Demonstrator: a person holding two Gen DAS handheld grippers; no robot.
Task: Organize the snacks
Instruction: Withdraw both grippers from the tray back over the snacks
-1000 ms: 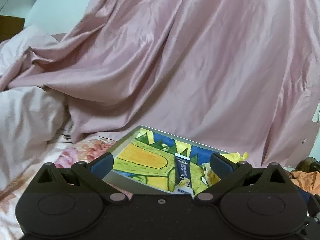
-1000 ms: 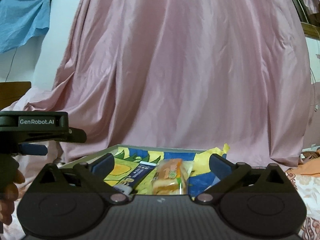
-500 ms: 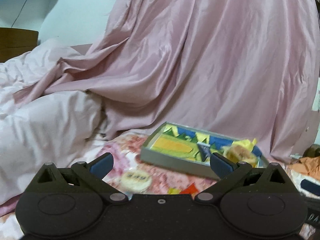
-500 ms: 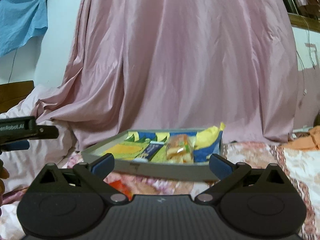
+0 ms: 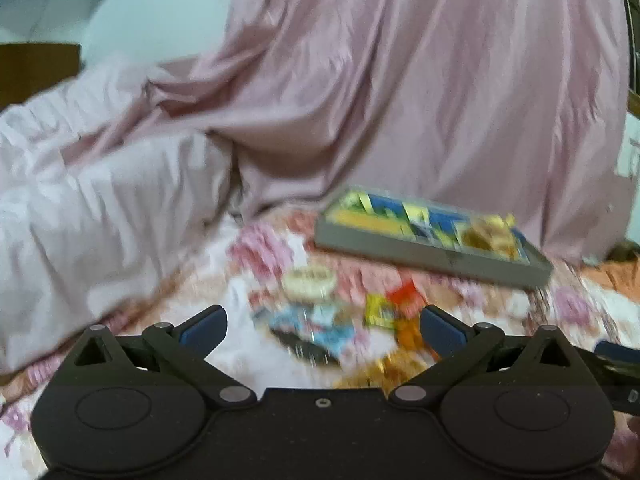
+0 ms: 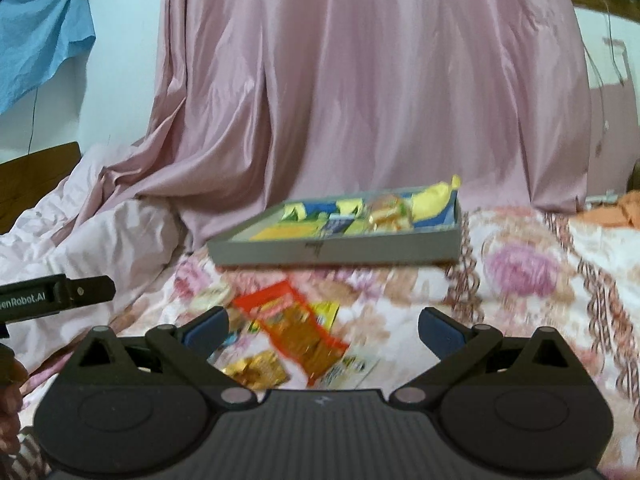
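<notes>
A grey shallow box (image 6: pixel 336 249) with a colourful printed lining lies on the floral bedsheet and holds a wrapped bun (image 6: pixel 390 211), a dark blue packet (image 6: pixel 338 224) and a yellow packet (image 6: pixel 434 198); it also shows as the box (image 5: pixel 432 258) in the left wrist view. Loose snacks lie in front of it: a red-orange packet (image 6: pixel 296 328), a gold packet (image 6: pixel 256 368), a round cream packet (image 5: pixel 308 280). My left gripper (image 5: pixel 322 330) and right gripper (image 6: pixel 322 330) are both open and empty, held back from the pile.
A pink satin curtain (image 6: pixel 360 80) hangs behind the box. Crumpled pale bedding (image 5: pixel 100 200) rises at the left. An orange cloth (image 6: pixel 616 208) lies far right. The other gripper's body (image 6: pixel 52 300) and a hand show at the right wrist view's left edge.
Both grippers have drawn back from the box, which now looks smaller and farther. The loose snacks on the sheet have come into view between the fingers.
</notes>
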